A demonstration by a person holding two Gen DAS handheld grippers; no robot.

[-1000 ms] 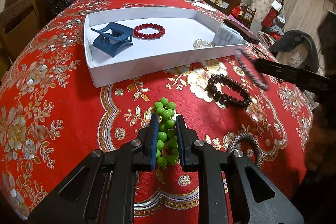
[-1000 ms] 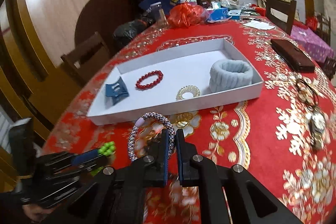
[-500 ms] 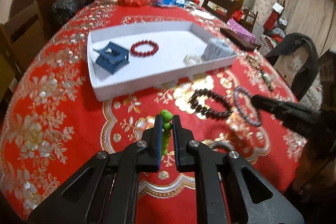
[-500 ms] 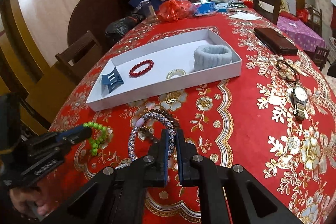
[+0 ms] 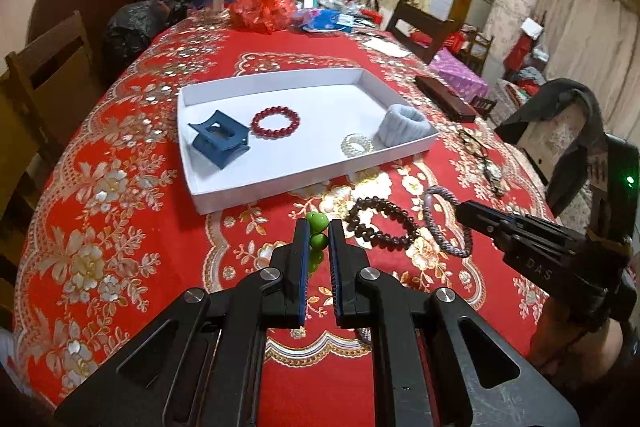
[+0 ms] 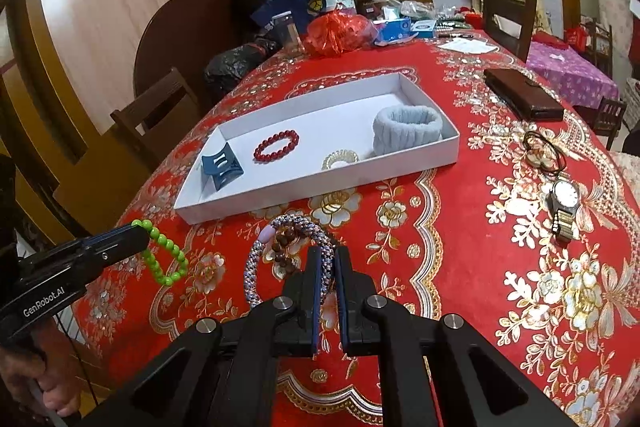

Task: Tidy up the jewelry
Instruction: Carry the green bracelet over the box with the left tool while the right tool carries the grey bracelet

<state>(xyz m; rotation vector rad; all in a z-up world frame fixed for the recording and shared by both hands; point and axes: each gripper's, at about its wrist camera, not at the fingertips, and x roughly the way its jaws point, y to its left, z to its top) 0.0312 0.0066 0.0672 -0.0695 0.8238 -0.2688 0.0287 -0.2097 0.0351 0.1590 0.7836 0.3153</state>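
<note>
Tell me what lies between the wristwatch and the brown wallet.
In the right wrist view, black hair ties lie on the tablecloth between the wristwatch and the brown wallet.

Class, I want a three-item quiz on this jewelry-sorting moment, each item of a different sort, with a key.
1. True or false: the left gripper is shut on the green bead bracelet.
2. Multiple choice: the right gripper holds A) the red bead bracelet B) the braided bracelet C) the watch.
3. Fill in: the blue hair clip lies inside the white ___.

Key: 1 true; 2 B; 3 tray.
</note>
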